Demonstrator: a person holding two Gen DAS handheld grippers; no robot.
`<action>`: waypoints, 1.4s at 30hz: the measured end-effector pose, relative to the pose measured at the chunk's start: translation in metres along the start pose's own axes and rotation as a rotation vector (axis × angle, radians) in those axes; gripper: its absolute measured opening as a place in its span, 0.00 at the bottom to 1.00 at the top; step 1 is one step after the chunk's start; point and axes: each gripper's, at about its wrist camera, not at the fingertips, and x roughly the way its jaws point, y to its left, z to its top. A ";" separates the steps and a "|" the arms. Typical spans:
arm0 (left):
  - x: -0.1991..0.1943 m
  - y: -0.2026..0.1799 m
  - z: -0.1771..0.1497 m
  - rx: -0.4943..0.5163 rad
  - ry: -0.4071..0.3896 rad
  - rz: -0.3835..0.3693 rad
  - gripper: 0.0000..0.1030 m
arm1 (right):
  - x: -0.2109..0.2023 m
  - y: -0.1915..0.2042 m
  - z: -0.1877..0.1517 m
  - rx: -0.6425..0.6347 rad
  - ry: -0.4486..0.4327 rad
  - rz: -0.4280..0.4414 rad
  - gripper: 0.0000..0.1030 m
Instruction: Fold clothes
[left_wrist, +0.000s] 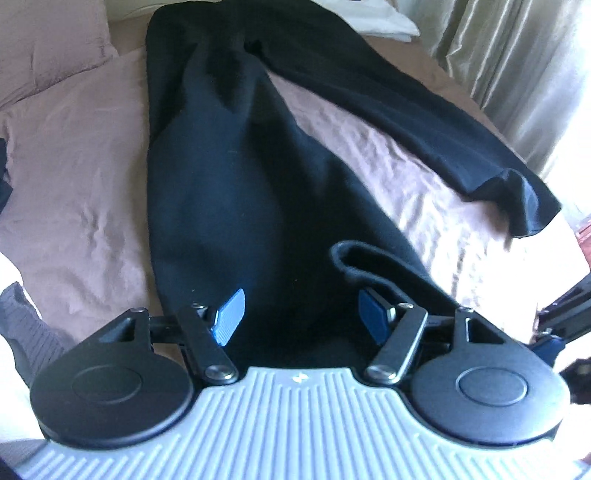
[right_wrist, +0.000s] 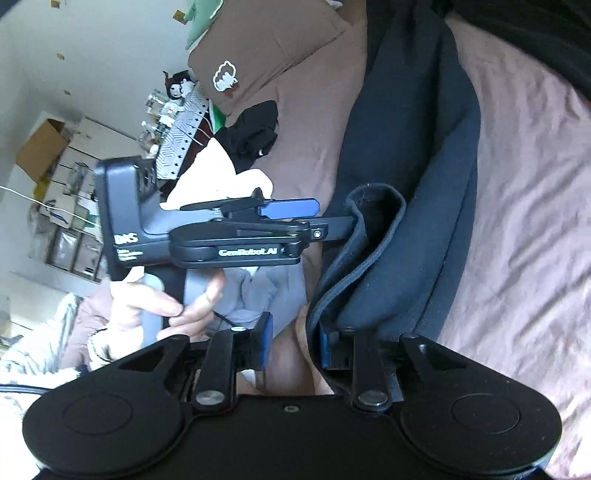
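**Dark trousers laid lengthwise on bed, both claws at one leg hem**

Surface: bed (left_wrist: 85, 177) with a wrinkled mauve-brown sheet. Matching pillow (left_wrist: 48, 40) at the far left corner; a second pillow (right_wrist: 273, 48) in the right wrist view bears a small white print. Pale curtain (left_wrist: 517, 66) hangs along the far right side, strong daylight behind it. In the right wrist view the room beyond the bed is cluttered: white shelving (right_wrist: 70, 206) with a cardboard box (right_wrist: 40, 151) on top, and a heap of black and white clothes (right_wrist: 243, 147) near the pillow.

Trousers (left_wrist: 229, 166), dark navy to black, lie flat along the bed. Long axis runs from the near edge toward the far edge; waist at the far end, hems toward the near edge. One leg runs straight to the cameras; the other leg (left_wrist: 424, 122) splays off toward the right edge, its hem curled up.

Left claw (left_wrist: 303, 319): released, blue pads wide apart, hovering over the near leg's hem; the hem's open cuff (left_wrist: 354, 258) sits just by the right-hand pad. A hand (right_wrist: 173, 306) grips its handle.

Right claw (right_wrist: 295, 341): jaws apart, not clenched; the cuff fabric lies against its right-hand pad, the other pad clear of cloth.
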 end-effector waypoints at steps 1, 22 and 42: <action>0.000 0.001 0.000 -0.008 0.000 0.012 0.66 | -0.001 0.000 -0.001 -0.004 0.014 0.006 0.32; 0.046 0.012 0.016 -0.140 -0.119 0.140 0.77 | 0.022 -0.050 0.035 -0.069 -0.160 -0.298 0.50; 0.050 -0.028 -0.017 -0.156 0.205 0.140 0.83 | 0.052 -0.027 0.001 -0.375 -0.350 -0.704 0.05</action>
